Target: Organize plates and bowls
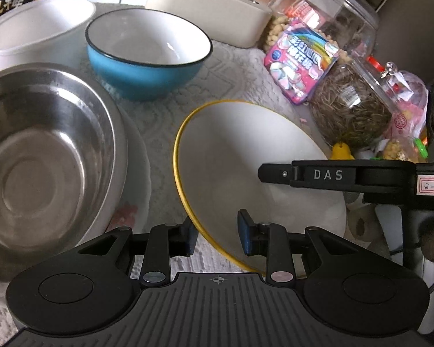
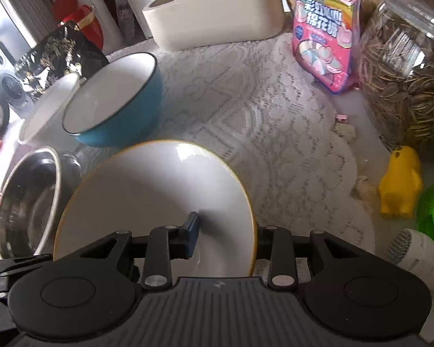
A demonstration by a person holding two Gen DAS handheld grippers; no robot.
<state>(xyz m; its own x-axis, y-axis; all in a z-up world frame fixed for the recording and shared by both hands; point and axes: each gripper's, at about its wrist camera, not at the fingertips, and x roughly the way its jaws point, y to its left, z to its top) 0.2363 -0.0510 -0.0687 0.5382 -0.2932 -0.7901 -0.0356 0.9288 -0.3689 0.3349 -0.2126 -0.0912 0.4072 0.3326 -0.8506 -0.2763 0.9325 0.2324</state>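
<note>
Carrying the yellow-rimmed plate (image 2: 159,202), both tools pinch its rim: left tool (image 1: 217,235), right tool (image 2: 225,238). Sorting looks barely begun; steel bowl (image 1: 43,156) sits on a plate, blue bowl (image 1: 147,57) unstacked

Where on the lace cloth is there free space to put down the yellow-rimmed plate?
The largest bare patch of lace cloth lies between the blue bowl, the cream box, the pink candy bag and the seed jar. The left side is crowded: steel bowl, white bowl and blue bowl stand close together. The yellow-rimmed plate is gripped by both grippers.
</note>
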